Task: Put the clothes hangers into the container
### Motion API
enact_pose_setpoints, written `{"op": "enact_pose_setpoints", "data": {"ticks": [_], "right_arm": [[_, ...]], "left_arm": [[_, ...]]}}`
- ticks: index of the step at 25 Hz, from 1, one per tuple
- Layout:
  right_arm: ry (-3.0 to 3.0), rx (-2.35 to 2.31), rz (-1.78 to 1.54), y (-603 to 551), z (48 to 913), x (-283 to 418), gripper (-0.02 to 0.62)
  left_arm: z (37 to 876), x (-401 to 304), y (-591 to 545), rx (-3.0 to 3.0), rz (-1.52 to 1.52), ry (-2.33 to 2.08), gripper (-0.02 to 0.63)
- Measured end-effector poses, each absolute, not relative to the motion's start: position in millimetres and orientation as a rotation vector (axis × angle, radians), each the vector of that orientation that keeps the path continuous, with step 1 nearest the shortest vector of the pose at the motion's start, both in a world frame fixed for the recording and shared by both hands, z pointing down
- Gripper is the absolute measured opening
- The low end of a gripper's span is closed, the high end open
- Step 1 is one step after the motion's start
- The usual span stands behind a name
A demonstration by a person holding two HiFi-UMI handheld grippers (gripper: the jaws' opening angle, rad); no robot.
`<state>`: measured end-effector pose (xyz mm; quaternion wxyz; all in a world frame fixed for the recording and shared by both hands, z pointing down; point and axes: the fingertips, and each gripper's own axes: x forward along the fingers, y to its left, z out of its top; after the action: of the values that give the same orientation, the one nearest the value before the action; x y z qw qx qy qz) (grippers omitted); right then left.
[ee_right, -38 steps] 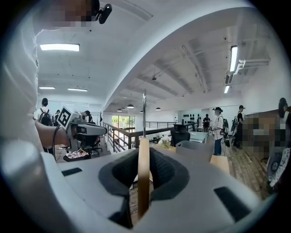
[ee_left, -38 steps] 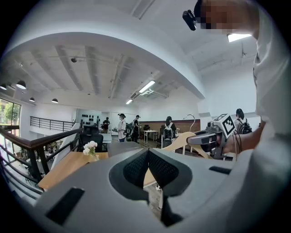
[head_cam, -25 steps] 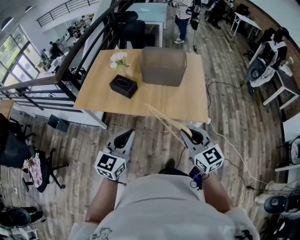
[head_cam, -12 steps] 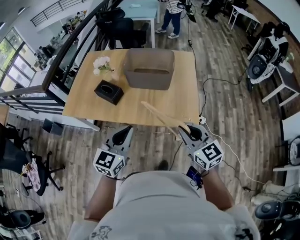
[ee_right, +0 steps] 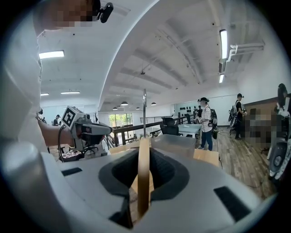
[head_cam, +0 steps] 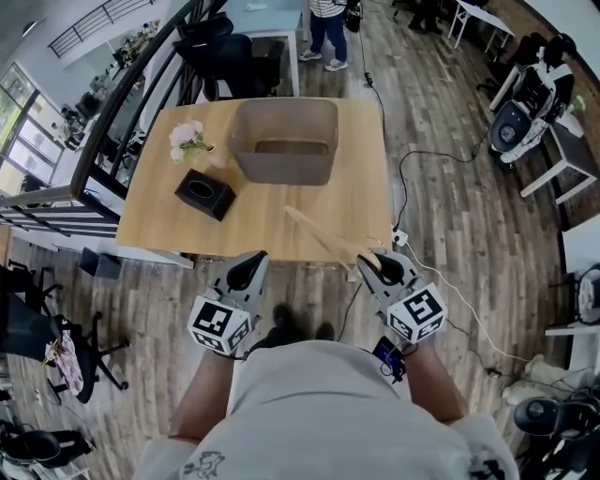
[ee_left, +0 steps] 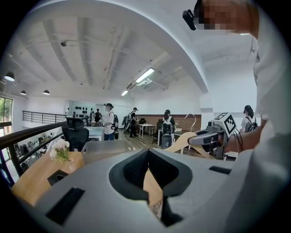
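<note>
A translucent grey container (head_cam: 283, 141) stands at the far middle of the wooden table (head_cam: 356, 202); it also shows in the left gripper view (ee_left: 109, 146) and the right gripper view (ee_right: 176, 142). My right gripper (head_cam: 378, 266) is shut on a wooden clothes hanger (head_cam: 323, 235), which reaches up-left over the table's near edge. In its own view the hanger (ee_right: 143, 173) stands edge-on between the jaws, its metal hook (ee_right: 144, 109) pointing up. My left gripper (head_cam: 251, 271) hovers at the near edge, shut and holding nothing. Its own view shows the right gripper (ee_left: 210, 137) holding the hanger (ee_left: 186, 140).
A black tissue box (head_cam: 203, 194) and a small bunch of flowers (head_cam: 186, 139) sit on the table's left part. A dark railing (head_cam: 112, 122) runs along the left. A white cable (head_cam: 469, 309) lies on the floor at right. A person (head_cam: 326, 28) stands beyond the table.
Both grippers and the held hanger have come forward to the table's near edge. The table and container now lie closer and lower in the head view.
</note>
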<state>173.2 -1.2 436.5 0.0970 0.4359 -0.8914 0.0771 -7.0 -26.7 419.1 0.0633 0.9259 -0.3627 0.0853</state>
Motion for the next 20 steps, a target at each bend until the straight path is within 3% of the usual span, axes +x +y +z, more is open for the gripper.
{"op": "enact_pose_setpoints", "data": {"ticks": [20], "right_arm": [[-2.602, 1.31, 0.158, -124, 415, 81, 0.061]], "left_arm": [[404, -104, -128, 2.815, 0.184, -1.092, 0.006]]}}
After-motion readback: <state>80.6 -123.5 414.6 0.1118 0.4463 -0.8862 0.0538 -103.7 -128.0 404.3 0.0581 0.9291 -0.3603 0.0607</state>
